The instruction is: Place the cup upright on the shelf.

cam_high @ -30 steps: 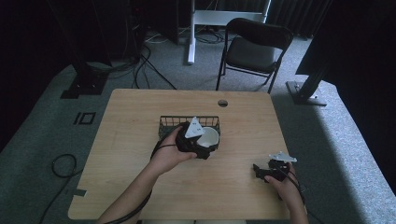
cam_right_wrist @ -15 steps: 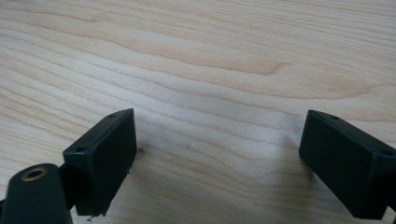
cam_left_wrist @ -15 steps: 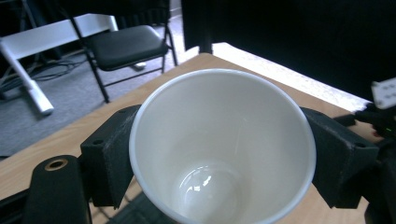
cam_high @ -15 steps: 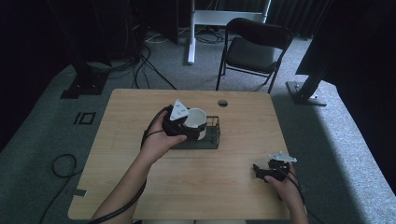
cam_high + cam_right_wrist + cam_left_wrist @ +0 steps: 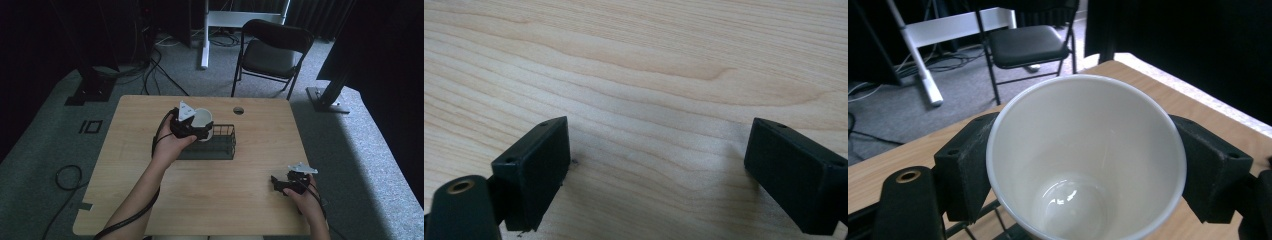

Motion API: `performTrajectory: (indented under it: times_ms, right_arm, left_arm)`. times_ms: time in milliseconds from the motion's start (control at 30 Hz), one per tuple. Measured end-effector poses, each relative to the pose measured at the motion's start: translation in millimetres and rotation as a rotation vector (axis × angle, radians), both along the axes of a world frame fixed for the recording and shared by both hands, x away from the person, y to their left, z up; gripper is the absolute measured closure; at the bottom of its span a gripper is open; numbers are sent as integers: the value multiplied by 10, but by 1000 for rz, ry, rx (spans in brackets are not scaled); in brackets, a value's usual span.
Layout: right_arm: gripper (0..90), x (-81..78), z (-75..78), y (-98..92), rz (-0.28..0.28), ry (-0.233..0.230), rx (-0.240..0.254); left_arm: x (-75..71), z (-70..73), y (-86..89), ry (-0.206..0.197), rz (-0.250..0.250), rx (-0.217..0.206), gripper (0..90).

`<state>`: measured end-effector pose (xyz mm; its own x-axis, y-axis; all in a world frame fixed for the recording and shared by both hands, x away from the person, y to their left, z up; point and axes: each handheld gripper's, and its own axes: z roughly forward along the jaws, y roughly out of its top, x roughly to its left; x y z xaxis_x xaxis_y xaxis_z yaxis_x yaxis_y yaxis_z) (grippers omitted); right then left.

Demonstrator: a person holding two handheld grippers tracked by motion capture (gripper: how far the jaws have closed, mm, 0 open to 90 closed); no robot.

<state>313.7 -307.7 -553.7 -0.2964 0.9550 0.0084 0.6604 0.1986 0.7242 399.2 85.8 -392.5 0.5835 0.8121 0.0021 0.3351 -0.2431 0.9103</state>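
Left gripper view showed the two black jaws pressed against the outer wall of a white paper cup [image 5: 1083,160], one on each side, so the left gripper [image 5: 1083,165] had the cup firmly in its grip. The cup stood upright between the jaws with its mouth open to the camera, and its inside was empty; only a pale shine lay on the round bottom. Under the cup, some thin black wires of a basket [image 5: 988,227] were visible, and behind it the edge of the light wooden table [image 5: 1128,72].

From the high view, the left gripper [image 5: 196,125] held the cup [image 5: 203,119] above the far left corner of the black wire basket [image 5: 222,145], which stood near the middle of the table [image 5: 150,210]. The cup was raised over the rim of the basket, and whether it touched the wire I could not tell. As far as the view showed, nothing lay inside the basket.

Right gripper view showed the right gripper [image 5: 656,165] with its jaws wide apart and nothing between them, only the bare wood grain of the table under them. In the high view this gripper [image 5: 287,182] rested low at the near right part of the table, well apart from the basket.

A black folding chair [image 5: 272,52] stood on the grey carpet beyond the table.
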Motion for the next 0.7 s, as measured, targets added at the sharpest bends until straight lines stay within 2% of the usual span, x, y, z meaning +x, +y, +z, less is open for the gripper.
performTrajectory:
  times_ms: [167, 300, 500, 700]
  right_arm:
    - [107, 0, 0, -1, 0, -1, -1]
    - [108, -1, 0, 0, 0, 1, 0]
    - [107, -1, 0, 0, 0, 1, 0]
    - [107, -1, 0, 0, 0, 2, 0]
  left_arm:
    - [82, -126, 9, 31, 34, -12, 201]
    - [132, -237, 16, 38, 62, 2, 201]
    - [191, -402, 6, 68, 70, 2, 201]
    - [225, -475, -15, 77, 63, 0, 201]
